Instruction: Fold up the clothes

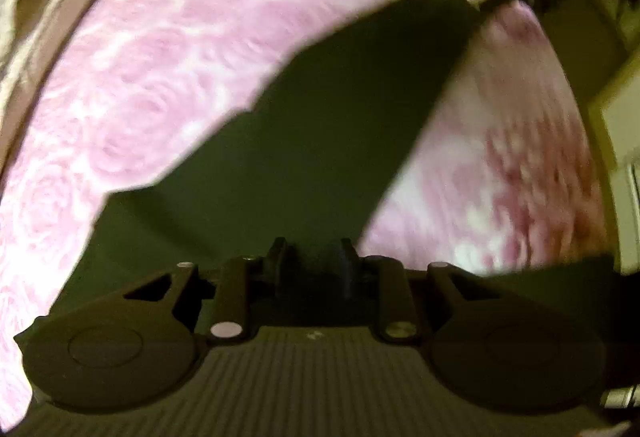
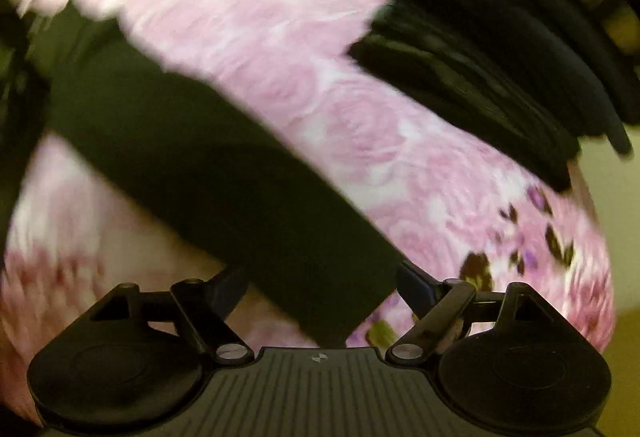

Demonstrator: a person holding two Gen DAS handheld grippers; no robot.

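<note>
Left tongs [image 1: 312, 249] narrowly parted, nothing gripped, above dark garment [image 1: 320, 141] on pink rose-print bedspread [image 1: 132, 85]. Right tongs [image 2: 320, 277] spread wide, empty, over same garment.

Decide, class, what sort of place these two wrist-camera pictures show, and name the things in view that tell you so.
Probably a bedroom at home, on a bed: a pink rose-print sheet covers the surface, a dark garment lies spread on it, and a stack of folded dark clothes sits beside it.

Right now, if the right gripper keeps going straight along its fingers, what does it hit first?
Most likely the dark green garment, which lies straight ahead of the open right gripper, on top of the pink rose-print sheet. The frame is blurred, so depth is uncertain.
</note>
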